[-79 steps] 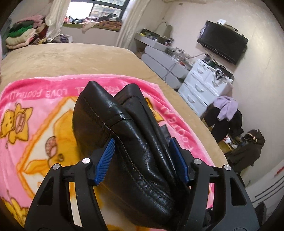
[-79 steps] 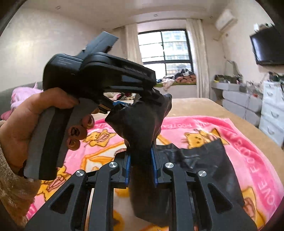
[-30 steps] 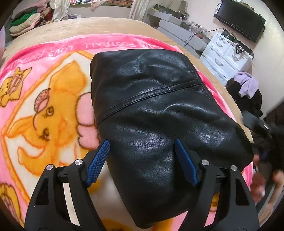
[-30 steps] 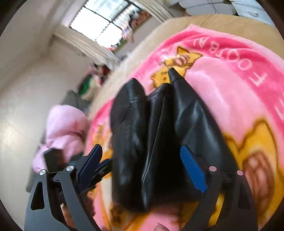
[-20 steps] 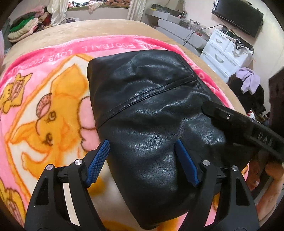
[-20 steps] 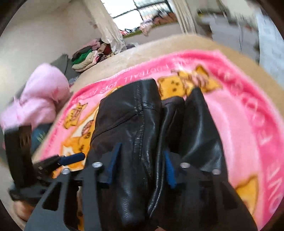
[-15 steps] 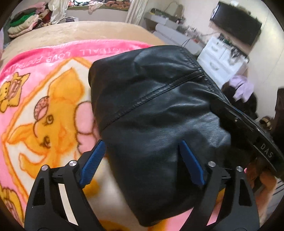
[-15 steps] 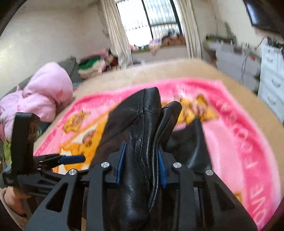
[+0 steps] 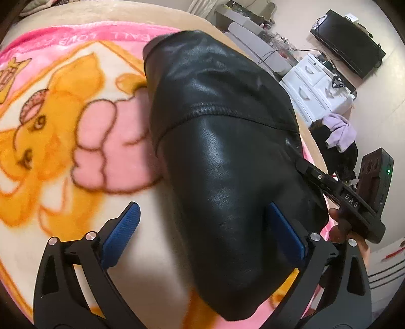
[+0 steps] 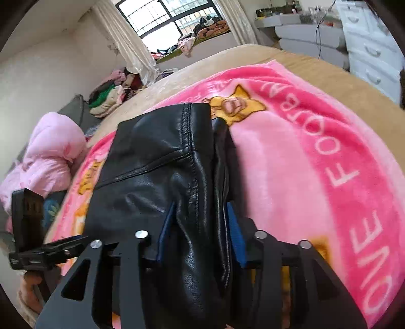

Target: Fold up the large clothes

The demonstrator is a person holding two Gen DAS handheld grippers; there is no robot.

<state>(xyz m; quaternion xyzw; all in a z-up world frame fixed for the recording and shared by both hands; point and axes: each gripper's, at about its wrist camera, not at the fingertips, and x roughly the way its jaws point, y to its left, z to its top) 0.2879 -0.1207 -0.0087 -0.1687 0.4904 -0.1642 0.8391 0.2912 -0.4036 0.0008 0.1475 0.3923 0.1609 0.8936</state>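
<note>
The left gripper (image 9: 202,243) has its jaws spreading wide, and the folded black leather garment (image 9: 222,162) lies between the blue pads (image 9: 121,235) without either pad pressing on it; the left pad stands clear over the blanket, and the right one sits just beside the leather's edge. The right gripper (image 10: 200,232) is at the garment's far side, its jaws opening too, with a thick bunch of leather layers between its blue pads (image 10: 236,232); the pads lie close against the folds, and I cannot say for sure whether they bear on them. From the left wrist view the right gripper's black body shows at the garment's right edge, with fingers (image 9: 339,222) of the person's hand wrapped round it. The garment rests as a compact bundle on a pink cartoon blanket (image 10: 303,177) with orange figures and white lettering, spread over a tan bed (image 10: 253,54). Beside the bed lies a pink padded coat (image 10: 50,157), further off a heap of clothes (image 10: 106,98) near the curtained window (image 10: 167,17), and on the other side white drawers (image 9: 311,86) under a wall television (image 9: 349,43)
</note>
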